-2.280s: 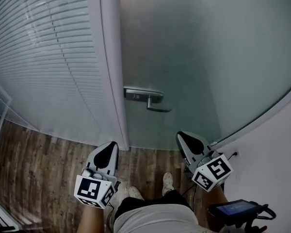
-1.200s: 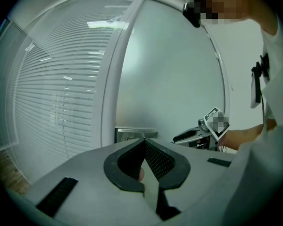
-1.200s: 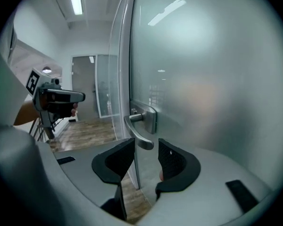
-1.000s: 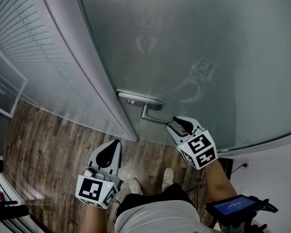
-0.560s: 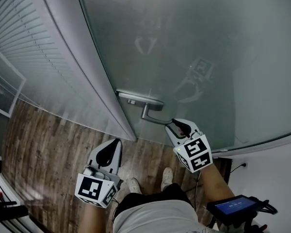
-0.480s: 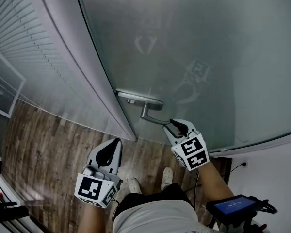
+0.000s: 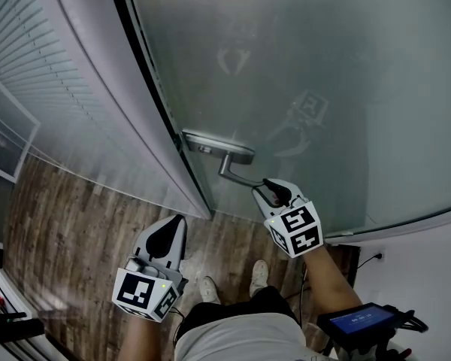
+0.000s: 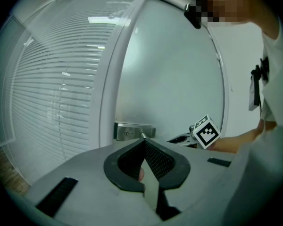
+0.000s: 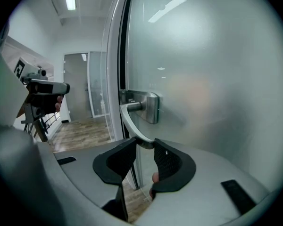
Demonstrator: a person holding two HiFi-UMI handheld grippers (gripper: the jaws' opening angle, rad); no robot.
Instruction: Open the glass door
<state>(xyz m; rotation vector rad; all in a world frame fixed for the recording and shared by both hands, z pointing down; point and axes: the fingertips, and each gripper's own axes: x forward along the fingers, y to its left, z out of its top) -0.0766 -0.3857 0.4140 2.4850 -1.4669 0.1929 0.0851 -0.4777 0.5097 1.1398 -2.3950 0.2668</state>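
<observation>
The frosted glass door (image 7: 323, 74) fills the upper head view, and a dark gap (image 7: 146, 74) shows between its edge and the white frame (image 7: 90, 81). A metal door handle (image 7: 237, 176) sticks out from its plate (image 7: 218, 147). My right gripper (image 7: 264, 187) is shut on the free end of the handle (image 9: 129, 119), with both pads touching the metal. In the right gripper view the jaw tips (image 9: 144, 145) clamp it. My left gripper (image 7: 174, 222) hangs lower left, away from the door, shut and empty (image 8: 144, 142).
White blinds (image 7: 22, 36) cover the window left of the frame. Wood floor (image 7: 68, 232) lies below, with the person's shoes (image 7: 259, 273). A device with a blue screen (image 7: 357, 322) sits at lower right. Beyond the gap a corridor (image 9: 82, 126) shows.
My right gripper reached the handle's end and closed on it. The door edge has come away from the frame, so a dark gap now shows. The left gripper stayed put.
</observation>
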